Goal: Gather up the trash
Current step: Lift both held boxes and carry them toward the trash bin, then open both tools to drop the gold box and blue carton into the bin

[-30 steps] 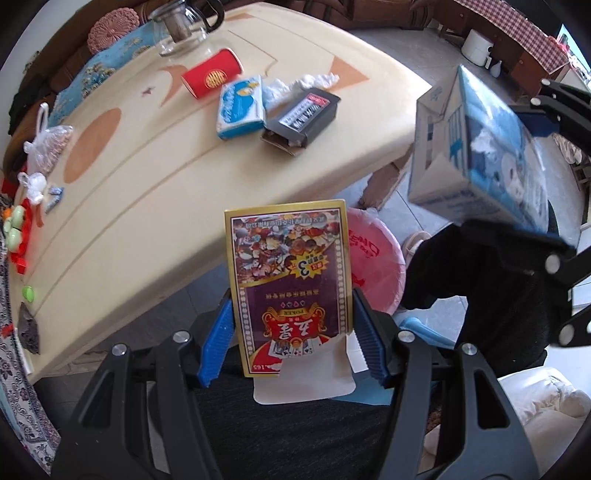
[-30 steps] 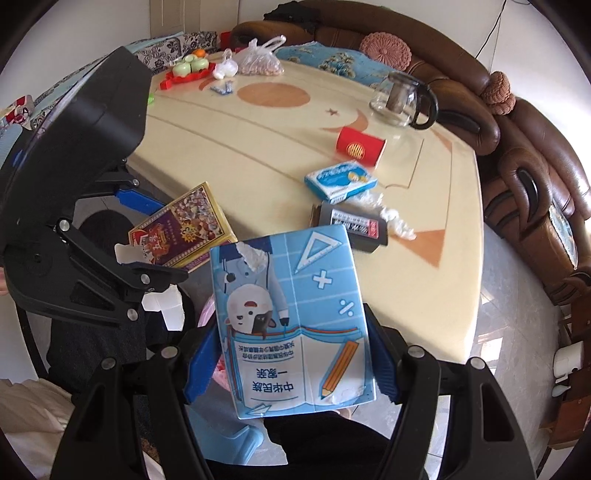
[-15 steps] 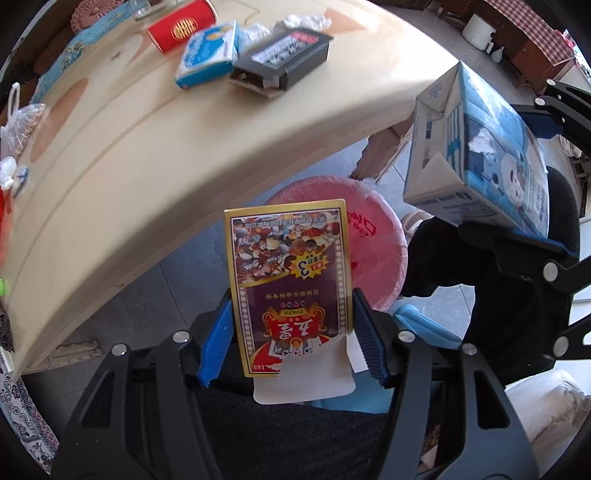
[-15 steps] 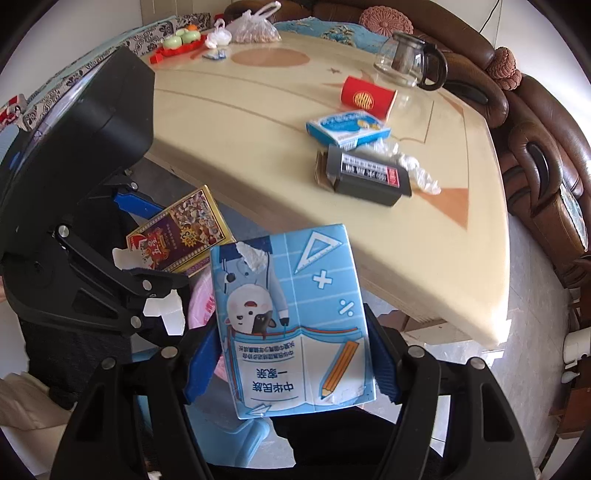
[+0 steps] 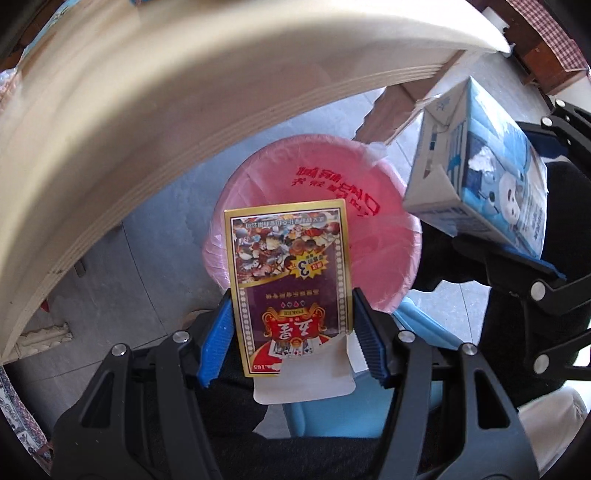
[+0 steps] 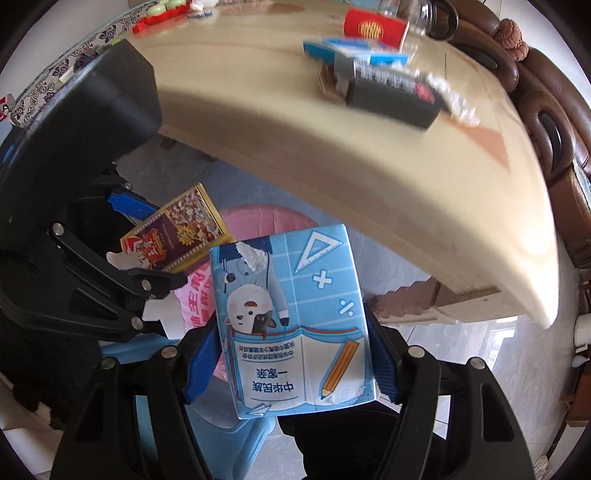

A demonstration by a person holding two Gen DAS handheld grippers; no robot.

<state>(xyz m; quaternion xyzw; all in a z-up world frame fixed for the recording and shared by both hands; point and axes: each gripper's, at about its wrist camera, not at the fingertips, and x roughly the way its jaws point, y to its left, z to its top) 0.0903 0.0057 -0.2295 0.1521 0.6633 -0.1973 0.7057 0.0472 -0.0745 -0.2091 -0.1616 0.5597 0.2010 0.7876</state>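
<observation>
Gripping a gold-edged playing-card box (image 5: 291,284) between its blue pads, the left gripper (image 5: 291,328) hangs right over the pink-lined trash bin (image 5: 369,206), the box upright in the jaws and its torn white flap drooping at the near end. Over on the right, the right gripper (image 6: 291,354) is clamped on a blue cartoon carton (image 6: 291,317), pads pressed to both sides, the carton's printed face turned up to the camera with a scuffed white patch near its far end. From the left wrist view that carton (image 5: 491,173) sits just beside the bin's rim, not quite over the opening. The bin stands on the grey tiled floor (image 5: 122,288), partly tucked under the edge of the cream table (image 6: 406,177). Up on that table, a black box (image 6: 391,92), a blue packet (image 6: 354,51) and a red cup (image 6: 373,26) lie close together, blurred, with crumpled clear wrap (image 6: 458,103) beside the black box.
</observation>
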